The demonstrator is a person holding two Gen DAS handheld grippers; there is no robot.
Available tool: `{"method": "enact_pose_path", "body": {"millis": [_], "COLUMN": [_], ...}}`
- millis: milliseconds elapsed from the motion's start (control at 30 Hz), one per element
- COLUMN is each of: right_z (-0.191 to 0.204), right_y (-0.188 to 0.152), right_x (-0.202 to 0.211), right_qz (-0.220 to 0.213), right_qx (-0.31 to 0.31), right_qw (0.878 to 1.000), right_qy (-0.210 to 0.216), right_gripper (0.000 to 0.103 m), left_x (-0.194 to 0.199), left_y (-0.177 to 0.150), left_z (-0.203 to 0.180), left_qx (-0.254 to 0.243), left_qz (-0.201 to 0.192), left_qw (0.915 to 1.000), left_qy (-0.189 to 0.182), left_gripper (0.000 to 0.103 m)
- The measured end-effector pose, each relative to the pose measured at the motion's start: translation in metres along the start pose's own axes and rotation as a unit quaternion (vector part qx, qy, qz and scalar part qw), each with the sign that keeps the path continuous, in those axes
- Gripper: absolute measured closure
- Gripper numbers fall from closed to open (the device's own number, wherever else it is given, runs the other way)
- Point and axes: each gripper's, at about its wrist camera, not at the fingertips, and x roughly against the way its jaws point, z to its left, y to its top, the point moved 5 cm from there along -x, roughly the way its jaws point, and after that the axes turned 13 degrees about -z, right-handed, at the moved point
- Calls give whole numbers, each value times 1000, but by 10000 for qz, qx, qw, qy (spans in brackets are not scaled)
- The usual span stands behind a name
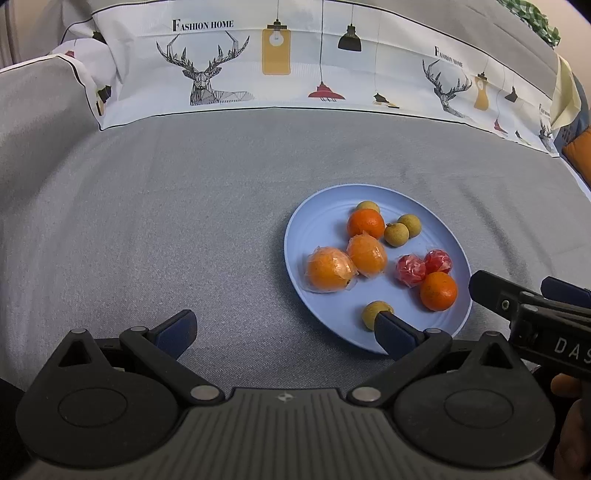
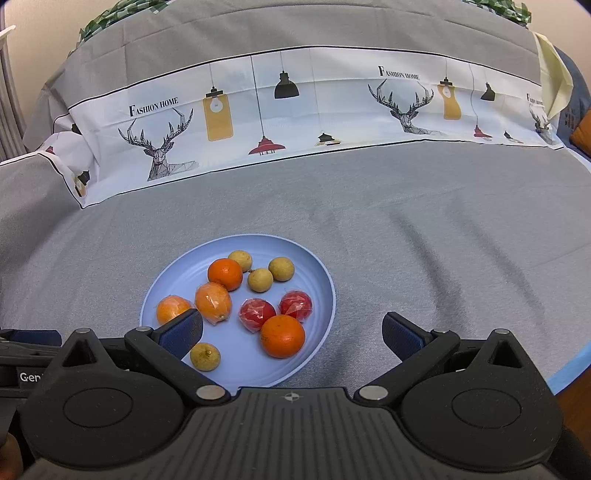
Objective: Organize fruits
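Observation:
A light blue plate [image 1: 321, 221] [image 2: 317, 280] on grey cloth holds all the fruit. On it lie two bare oranges [image 1: 438, 290] [image 2: 282, 336], two plastic-wrapped oranges [image 1: 328, 268] [image 2: 213, 302], two wrapped red fruits [image 1: 410, 270] [image 2: 257, 314] and several small yellow-brown longans [image 1: 373, 312] [image 2: 205, 356]. My left gripper [image 1: 284, 334] is open and empty, just left of the plate's near rim, its right finger over the rim beside a longan. My right gripper [image 2: 293, 336] is open and empty above the plate's near right side; it also shows in the left wrist view [image 1: 532, 306].
Grey cloth [image 1: 166, 221] covers the table around the plate. A white printed band with deer and lamps [image 1: 258, 66] [image 2: 295, 110] runs along the back. A green checked cloth [image 1: 535, 18] lies far back right. An orange object [image 1: 580, 151] sits at the right edge.

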Motion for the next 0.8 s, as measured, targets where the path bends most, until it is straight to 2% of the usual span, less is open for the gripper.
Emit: {"method": "enact_pose_path", "body": {"millis": [800], "right_z": [-3], "right_y": [1], "right_x": [-2], "right_qz": [23], "right_qx": [-99], "right_qw": [9999], "right_qy": [-74], "right_gripper": [1], "left_x": [-3], "left_y": [4], "left_z": [-3], "left_qx": [-24], "left_qz": [-51], "left_qw": [10000], "left_qy": [-49], "left_gripper": [1]}}
